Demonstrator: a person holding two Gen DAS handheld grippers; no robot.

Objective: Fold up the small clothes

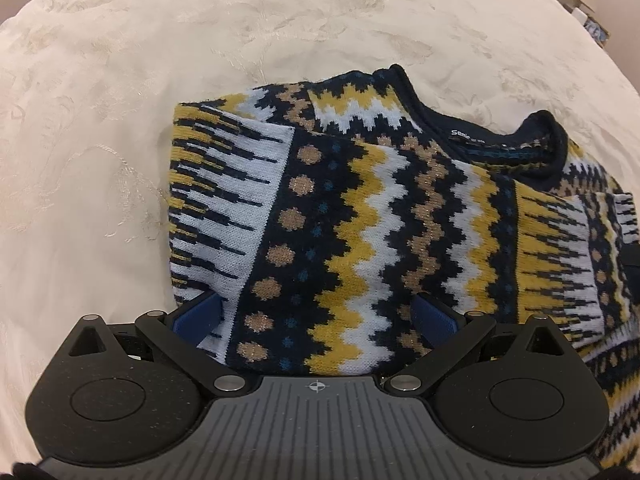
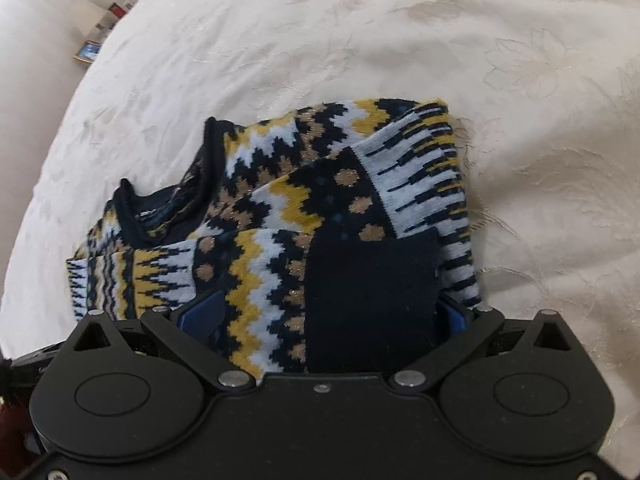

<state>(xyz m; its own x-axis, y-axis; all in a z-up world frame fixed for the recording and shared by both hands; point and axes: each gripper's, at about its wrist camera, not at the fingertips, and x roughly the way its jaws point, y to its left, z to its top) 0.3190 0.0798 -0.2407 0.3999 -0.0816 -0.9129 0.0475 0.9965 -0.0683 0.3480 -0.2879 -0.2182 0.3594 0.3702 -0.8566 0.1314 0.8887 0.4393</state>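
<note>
- Left gripper (image 1: 320,316) is spread wide, sweater (image 1: 360,216) bunched between its fingers, not pinched.
- Right gripper (image 2: 324,312) is spread too, straddling the navy hem, probably to scoop the fold.
- The sweater lies on the cream bedspread (image 1: 160,60) straight ahead.

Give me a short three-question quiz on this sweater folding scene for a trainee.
1. True or false: the patterned knit sweater lies on a cream bedspread.
2. What colour is the sweater's neckline trim? A) red B) navy C) green
3. In the right wrist view, which part lies between the right gripper's fingers?

Key:
1. True.
2. B.
3. A folded sleeve with its plain navy cuff; sweater fabric also fills the left gripper.
</note>
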